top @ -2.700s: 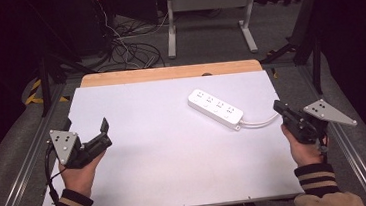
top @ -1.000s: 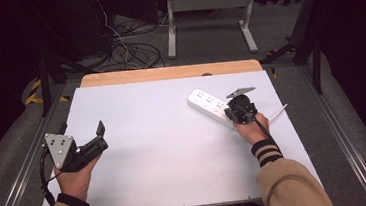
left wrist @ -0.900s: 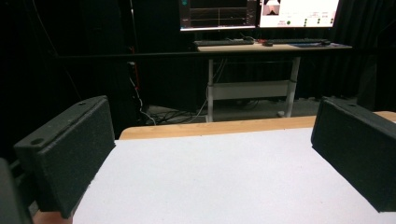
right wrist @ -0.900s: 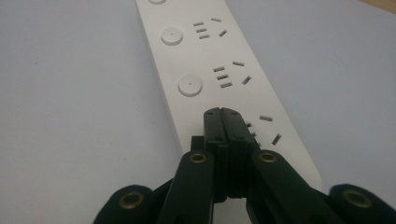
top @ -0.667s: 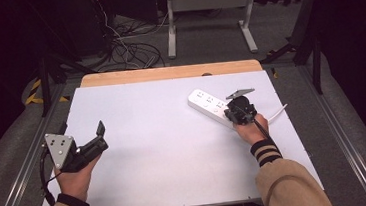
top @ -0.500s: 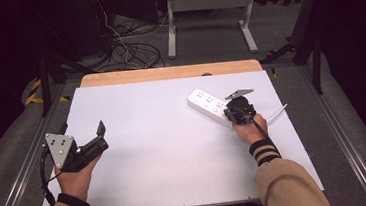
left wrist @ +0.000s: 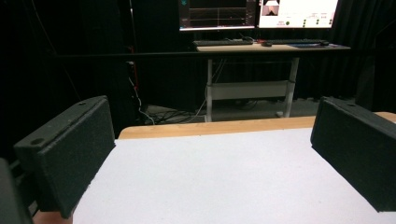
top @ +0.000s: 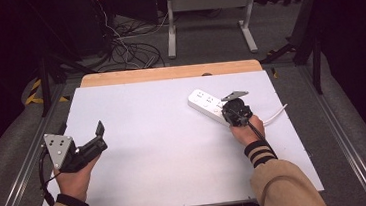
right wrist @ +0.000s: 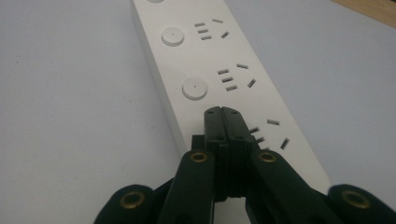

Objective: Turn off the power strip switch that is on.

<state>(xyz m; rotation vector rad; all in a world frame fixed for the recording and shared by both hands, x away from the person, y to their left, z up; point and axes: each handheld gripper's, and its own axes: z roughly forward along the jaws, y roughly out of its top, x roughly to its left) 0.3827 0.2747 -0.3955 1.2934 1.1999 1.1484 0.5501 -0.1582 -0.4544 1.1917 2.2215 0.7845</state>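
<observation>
A white power strip (top: 207, 105) (right wrist: 219, 70) lies at the table's right side, its cable (top: 274, 115) running off to the right. My right gripper (top: 232, 110) (right wrist: 222, 114) is shut with nothing between its jaws, and its closed tips rest on the strip's top, over the spot where a round button would sit. Two more round buttons (right wrist: 194, 88) show farther along the strip. My left gripper (top: 98, 133) is held open above the table's left side, with its two pads (left wrist: 70, 154) wide apart and nothing between them.
The white table top (top: 164, 144) has a wooden strip (top: 168, 73) along its far edge. Beyond it are a desk frame (top: 208, 10) and cables on the floor (top: 131, 47). Monitors (left wrist: 257, 11) stand on the far desk.
The right hand has come in from the table's right edge to the power strip and set its shut tips on it. In the last second it has hardly moved. The left gripper stays put.
</observation>
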